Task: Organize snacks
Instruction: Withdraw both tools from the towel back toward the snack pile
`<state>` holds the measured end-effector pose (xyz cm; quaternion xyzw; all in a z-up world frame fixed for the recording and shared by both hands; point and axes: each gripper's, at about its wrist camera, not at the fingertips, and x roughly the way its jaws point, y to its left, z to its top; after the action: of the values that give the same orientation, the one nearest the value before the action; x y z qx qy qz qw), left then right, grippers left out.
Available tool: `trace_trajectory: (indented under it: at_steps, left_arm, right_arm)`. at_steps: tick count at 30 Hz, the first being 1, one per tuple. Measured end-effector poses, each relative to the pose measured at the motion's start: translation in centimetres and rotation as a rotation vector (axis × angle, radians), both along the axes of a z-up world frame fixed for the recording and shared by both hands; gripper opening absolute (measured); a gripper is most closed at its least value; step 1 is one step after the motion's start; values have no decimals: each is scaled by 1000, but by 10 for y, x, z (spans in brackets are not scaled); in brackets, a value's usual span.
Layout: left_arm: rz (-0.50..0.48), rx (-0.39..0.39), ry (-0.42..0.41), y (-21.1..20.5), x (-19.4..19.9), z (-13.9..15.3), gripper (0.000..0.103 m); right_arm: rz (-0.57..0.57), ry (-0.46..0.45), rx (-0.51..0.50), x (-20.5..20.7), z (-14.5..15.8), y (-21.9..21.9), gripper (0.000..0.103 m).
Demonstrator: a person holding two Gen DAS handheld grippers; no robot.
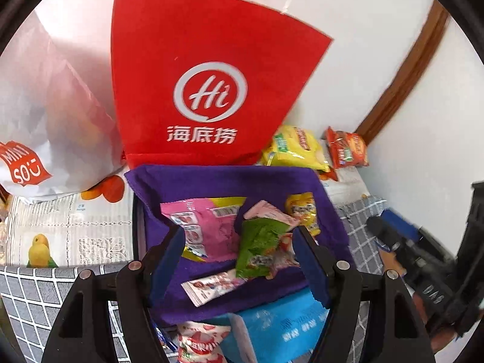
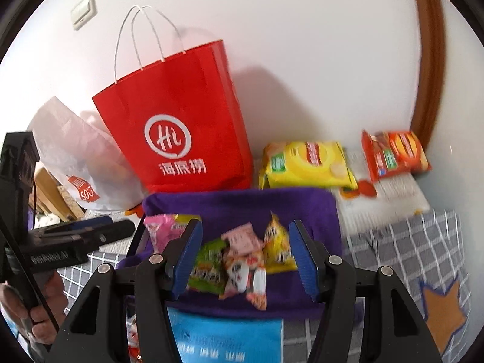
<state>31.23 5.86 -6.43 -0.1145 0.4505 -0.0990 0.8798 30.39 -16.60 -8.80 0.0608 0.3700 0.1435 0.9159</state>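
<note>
Between the parted blue pads of the left hand-held gripper [image 1: 239, 254], gripping nothing, crinkly snack packets [image 1: 263, 242] lie in a soft purple fabric bin [image 1: 217, 181]; the right hand-held gripper [image 2: 243, 257] hangs released above them too, its view blurred. Behind stands a smooth red paper bag [image 2: 181, 127], beside glossy yellow [image 2: 305, 163] and orange chip bags [image 2: 393, 154]

A purple fabric bin [image 1: 230, 181] sits open just ahead of both pairs of jaws, with loose snack packets lying flat or tilted on its floor. A large pink foil packet [image 1: 205, 230] lies toward the left jaw of the left pair; a crumpled green packet [image 1: 260, 245] and a small pale-pink sachet [image 2: 242, 237] lie between the jaws. A yellow packet [image 2: 276, 248] stands tilted near the right jaw. Beyond the bin, well past the jaws, lie a yellow chip bag [image 2: 305, 163] and an orange-red chip bag [image 2: 393, 154].
</note>
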Motion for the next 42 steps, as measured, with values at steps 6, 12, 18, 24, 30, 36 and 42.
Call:
trace_trajectory:
  at_steps: [6,12,18,24,30,36,42]
  left_arm:
    - [-34,54,-9,-10,-31,11,71]
    - [-33,153,-21,1,-69,6,71]
    - [-41,131,4,17,-102,-16,71]
    - [-58,97,46,22,-119,-45,71]
    - [-57,79,52,31,-124,-59,71]
    - [-66,58,75,33,-122,-70,71]
    - [-103,13,64,31,-123,-74,71]
  right_arm:
    - [-31,37,-11,-36,-10,-10,59]
    - [-37,64,9,-68,-26,-7,59]
    - [-1,97,-31,-99,-52,7,59]
    - [24,102,-49,-128,-72,15,59]
    - [53,141,-51,-149,-96,27,59]
    - [142,155,-18,-166,-110,46,59]
    - [196,189,-52,-175,-126,68,59]
